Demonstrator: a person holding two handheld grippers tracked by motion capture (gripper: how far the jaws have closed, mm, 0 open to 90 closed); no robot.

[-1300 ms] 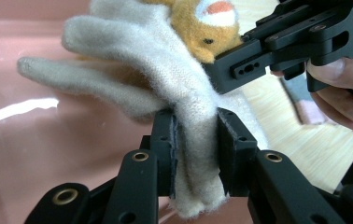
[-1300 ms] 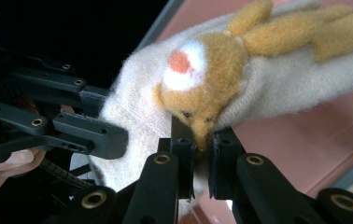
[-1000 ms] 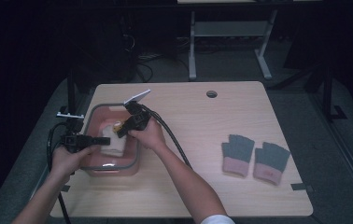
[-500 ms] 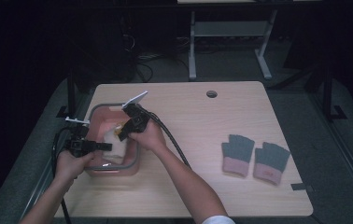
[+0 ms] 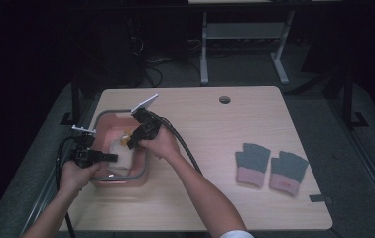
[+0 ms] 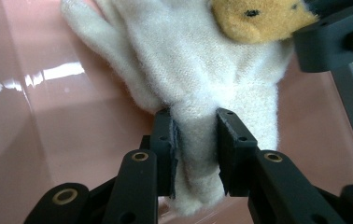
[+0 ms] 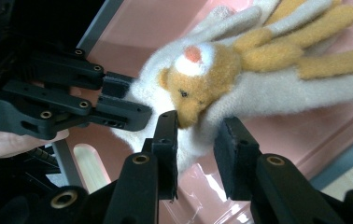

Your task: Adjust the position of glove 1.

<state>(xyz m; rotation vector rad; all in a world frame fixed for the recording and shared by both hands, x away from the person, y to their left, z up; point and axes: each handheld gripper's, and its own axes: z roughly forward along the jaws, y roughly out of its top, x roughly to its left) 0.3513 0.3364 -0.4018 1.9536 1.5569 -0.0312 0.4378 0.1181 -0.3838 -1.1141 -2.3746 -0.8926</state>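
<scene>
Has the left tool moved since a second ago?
Yes. The left tool has slid toward the person along the pink bin, away from its far rim, shut on the white glove.

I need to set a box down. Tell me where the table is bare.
The table is bare between the pink bin and the grey gloves, and along the far edge around the cable hole. The near left corner is crowded: both hands work at the bin.

A white-legged table frame [image 5: 240, 44] stands on grey floor [image 5: 185, 79] (perhaps carpet) in darkness.
</scene>
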